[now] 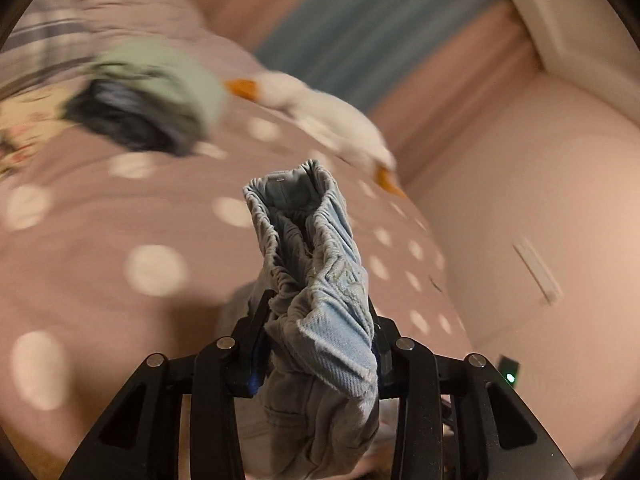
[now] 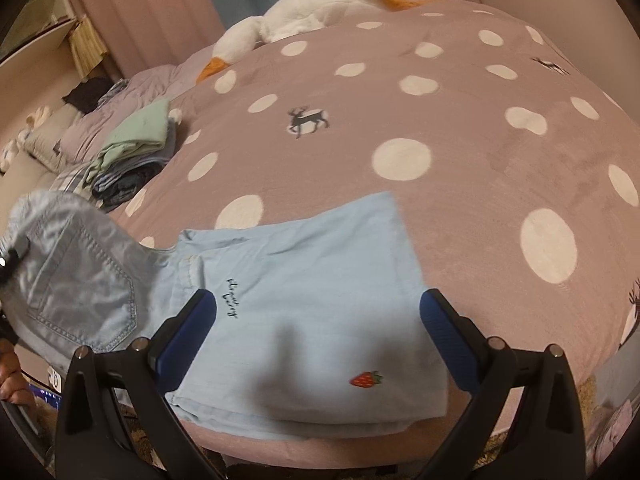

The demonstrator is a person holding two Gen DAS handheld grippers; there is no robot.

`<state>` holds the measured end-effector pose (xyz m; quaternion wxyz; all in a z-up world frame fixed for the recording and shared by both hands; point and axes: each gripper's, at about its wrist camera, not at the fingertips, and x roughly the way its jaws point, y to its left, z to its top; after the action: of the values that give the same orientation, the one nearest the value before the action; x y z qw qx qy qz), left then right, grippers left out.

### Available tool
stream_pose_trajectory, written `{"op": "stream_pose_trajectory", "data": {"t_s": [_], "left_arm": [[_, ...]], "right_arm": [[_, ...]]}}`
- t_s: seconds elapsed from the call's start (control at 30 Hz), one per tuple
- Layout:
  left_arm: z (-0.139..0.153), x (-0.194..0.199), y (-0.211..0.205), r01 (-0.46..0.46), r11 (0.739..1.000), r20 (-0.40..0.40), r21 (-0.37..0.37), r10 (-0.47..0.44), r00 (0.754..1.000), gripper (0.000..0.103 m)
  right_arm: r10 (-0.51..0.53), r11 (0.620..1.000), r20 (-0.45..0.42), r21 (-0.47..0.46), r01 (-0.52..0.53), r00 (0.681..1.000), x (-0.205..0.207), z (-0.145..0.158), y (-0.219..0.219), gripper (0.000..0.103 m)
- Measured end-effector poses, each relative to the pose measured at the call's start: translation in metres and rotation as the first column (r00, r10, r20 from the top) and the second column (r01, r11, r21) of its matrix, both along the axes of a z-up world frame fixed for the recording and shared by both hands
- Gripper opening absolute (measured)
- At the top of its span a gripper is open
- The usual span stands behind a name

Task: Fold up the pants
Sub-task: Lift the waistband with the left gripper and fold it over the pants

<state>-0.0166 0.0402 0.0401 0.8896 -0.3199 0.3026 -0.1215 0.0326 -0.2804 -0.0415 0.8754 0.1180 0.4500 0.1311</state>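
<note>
Pants (image 1: pixel 316 280) (waistband) pinched by left fingers (image 1: pixel 264 320) | right fingers (image 2: pixel 192 320) spread

Wrist cams face bed (image 2: pixel 460 128); share pants (image 1: pixel 316 280)
</note>
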Motion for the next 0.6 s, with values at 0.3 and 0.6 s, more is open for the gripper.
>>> {"op": "stream_pose_trajectory", "data": {"t_s": [0.3, 0.6], "left_arm": [[-0.035, 0.053, -0.091, 0.235, 0.969, -0.112, 0.077, -0.226, 0.968, 0.037], [-0.073, 0.067, -0.134, 0.378, 0.924, -0.267, 0.048, -0.353, 0.897, 0.057]], "right_arm": [[-0.086, 0.996, -0.013, 0.02, 0.086, 0.996, -0.007, -0.005, -0.034, 0.102], [-0.113, 0.992, -0.049, 0.049, 0.115, 0.992, -0.009, -0.016, -0.05, 0.102]]}}
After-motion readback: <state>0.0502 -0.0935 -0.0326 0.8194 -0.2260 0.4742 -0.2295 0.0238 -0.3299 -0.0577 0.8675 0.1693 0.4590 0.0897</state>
